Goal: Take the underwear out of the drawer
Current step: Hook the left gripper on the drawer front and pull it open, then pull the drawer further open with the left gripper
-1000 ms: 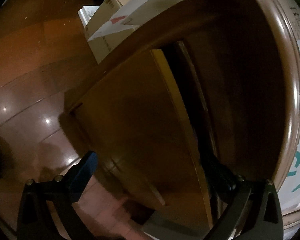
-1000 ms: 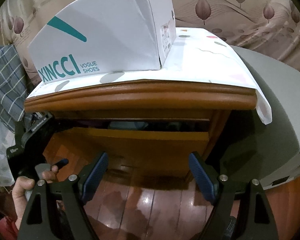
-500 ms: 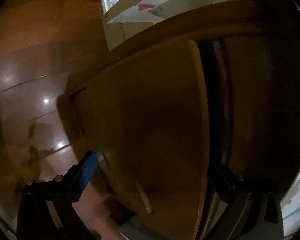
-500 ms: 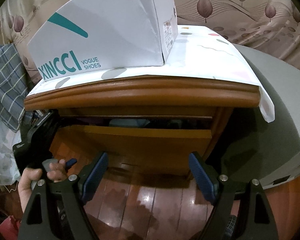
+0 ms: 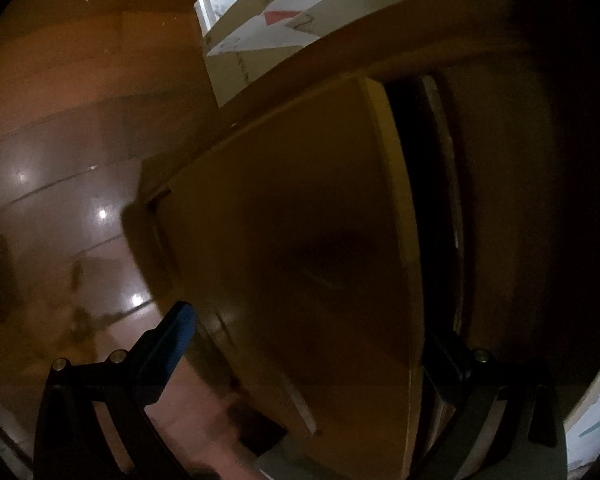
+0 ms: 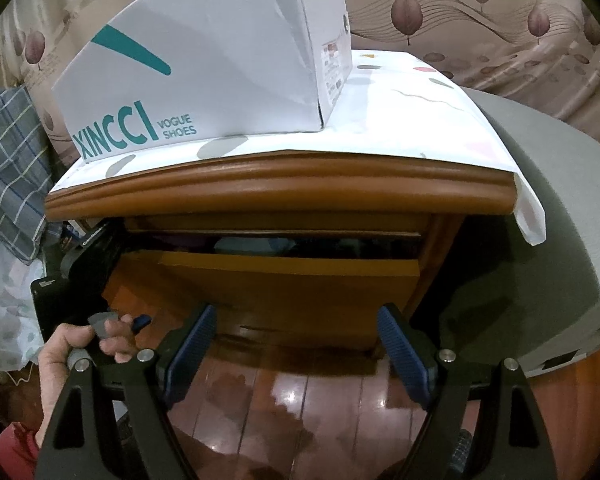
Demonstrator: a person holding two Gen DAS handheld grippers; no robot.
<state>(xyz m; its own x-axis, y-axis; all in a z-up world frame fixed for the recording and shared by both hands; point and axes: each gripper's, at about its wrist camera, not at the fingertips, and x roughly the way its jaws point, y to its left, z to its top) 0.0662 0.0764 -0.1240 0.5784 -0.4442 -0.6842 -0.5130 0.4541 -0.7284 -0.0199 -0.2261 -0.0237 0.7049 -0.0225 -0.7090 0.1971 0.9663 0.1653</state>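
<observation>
Straddling the left end of the drawer front (image 5: 300, 240), the left hand-held gripper (image 5: 312, 352) has one blue pad at lower left and its other finger in the dark gap at lower right; its jaws stand apart, not pinching the panel. At the bottom of the right wrist view, the right hand-held gripper (image 6: 300, 344) gapes wide over the wooden floor (image 6: 284, 400). Behind the part-open drawer (image 6: 288, 280) of the nightstand (image 6: 260, 192), folded fabric, likely the underwear (image 6: 256, 245), lies mid-frame. A shoe box (image 6: 204, 72) sits on top; a hand (image 6: 84, 348) holds the left tool.
</observation>
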